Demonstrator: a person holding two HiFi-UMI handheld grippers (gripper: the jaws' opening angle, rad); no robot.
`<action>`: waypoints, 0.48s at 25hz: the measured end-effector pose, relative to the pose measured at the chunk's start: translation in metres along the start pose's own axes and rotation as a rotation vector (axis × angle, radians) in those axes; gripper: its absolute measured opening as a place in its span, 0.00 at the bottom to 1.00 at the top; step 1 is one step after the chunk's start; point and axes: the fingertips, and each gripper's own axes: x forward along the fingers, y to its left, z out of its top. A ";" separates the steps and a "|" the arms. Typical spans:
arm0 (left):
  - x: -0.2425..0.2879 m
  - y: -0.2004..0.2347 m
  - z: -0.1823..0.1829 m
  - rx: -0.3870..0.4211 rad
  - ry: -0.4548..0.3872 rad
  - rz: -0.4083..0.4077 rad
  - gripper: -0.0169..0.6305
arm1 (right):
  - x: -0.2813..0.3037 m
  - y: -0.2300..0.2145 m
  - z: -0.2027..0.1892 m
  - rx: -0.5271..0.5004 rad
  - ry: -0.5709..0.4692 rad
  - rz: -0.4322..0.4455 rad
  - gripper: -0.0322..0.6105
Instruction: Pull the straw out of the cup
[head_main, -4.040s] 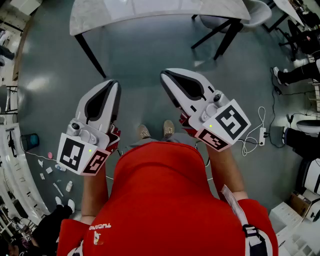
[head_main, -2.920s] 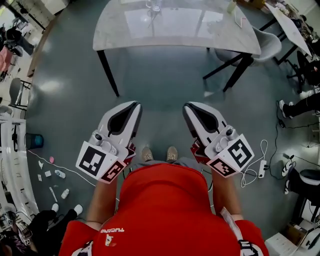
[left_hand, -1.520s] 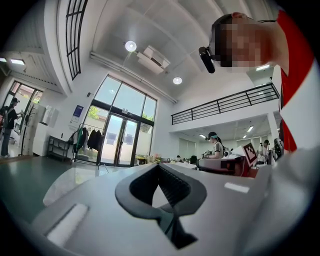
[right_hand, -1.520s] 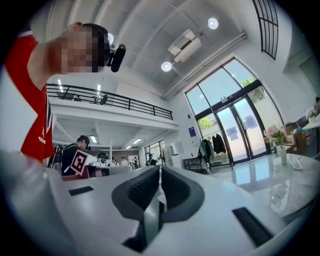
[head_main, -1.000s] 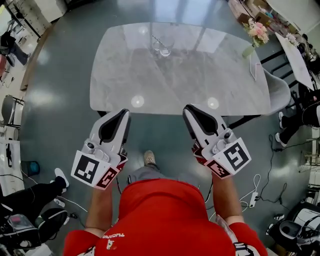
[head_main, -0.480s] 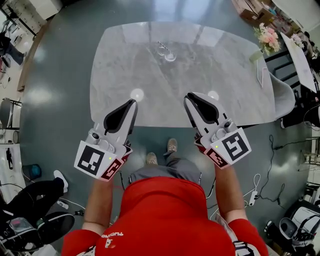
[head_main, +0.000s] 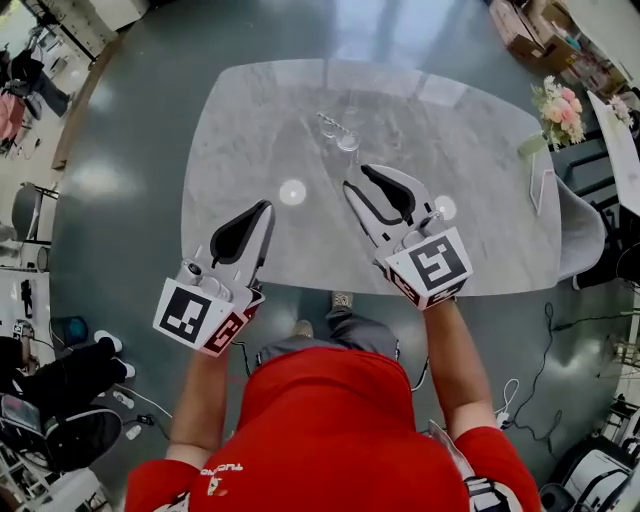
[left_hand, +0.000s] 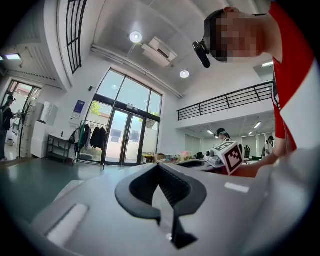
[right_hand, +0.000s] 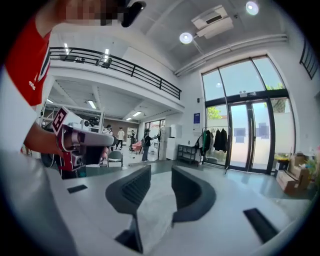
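Note:
A clear cup (head_main: 347, 141) stands on the far half of the grey marble table (head_main: 240, 120), and a thin straw (head_main: 328, 121) leans out of it to the upper left. My right gripper (head_main: 362, 182) hovers over the table just short of the cup. Its jaws are opening, and in the right gripper view (right_hand: 161, 176) the gap between them holds nothing. My left gripper (head_main: 263, 209) is over the table's near left part with its jaws shut and empty, as the left gripper view (left_hand: 159, 168) also shows. Neither gripper view shows the cup.
A vase of pink flowers (head_main: 558, 101) stands at the table's right end, with a white upright card (head_main: 543, 190) nearer me. A chair (head_main: 590, 235) is beside that end. Ceiling lights glare on the tabletop (head_main: 292, 191). A person sits at the lower left (head_main: 60, 375).
Both grippers have come forward from the near edge to over the table. The right one went further, toward the cup, and rolled slightly; its jaws went from shut to apart.

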 end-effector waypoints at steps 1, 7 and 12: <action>0.007 0.002 -0.001 -0.003 -0.004 0.012 0.03 | 0.006 -0.008 -0.004 -0.011 0.009 0.010 0.21; 0.046 0.020 -0.017 -0.015 0.016 0.085 0.03 | 0.046 -0.049 -0.024 -0.078 0.070 0.051 0.23; 0.070 0.032 -0.032 -0.022 0.036 0.115 0.03 | 0.075 -0.068 -0.049 -0.120 0.138 0.087 0.25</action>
